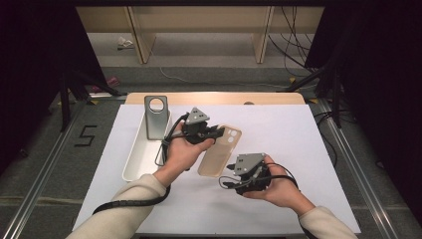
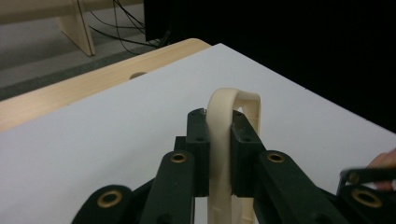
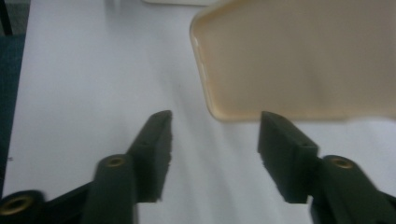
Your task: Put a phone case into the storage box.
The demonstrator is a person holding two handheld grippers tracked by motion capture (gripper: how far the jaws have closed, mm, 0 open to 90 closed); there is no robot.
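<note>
Phone case [image 1: 219, 152] was clamped by its top edge in the left tool [image 2: 219, 140], raised off the counter [image 1: 298, 149]. Right tool [image 3: 215, 154] stood wide, case just ahead; closing squarely on the lower edge seemed advisable.

A plain, matte white sheet [image 1: 278, 134] covers a pale wooden table [image 1: 214, 98], whose light tan edge shows at twelve o'clock. At nine o'clock from the centre sits a long cream-white plastic tray [image 1: 133, 162] holding a flat grey metal plate [image 1: 156, 117] with a round hole. A beige, slightly glossy soft phone case [image 1: 219, 152] lies near the centre, its inside the same even tan. Both grippers, the left gripper [image 2: 219, 140] and the right gripper [image 3: 215, 140], have black jaws with brass-coloured rivets, and each carries a grey top plate. The sleeves [image 1: 129, 199] are cream.
</note>
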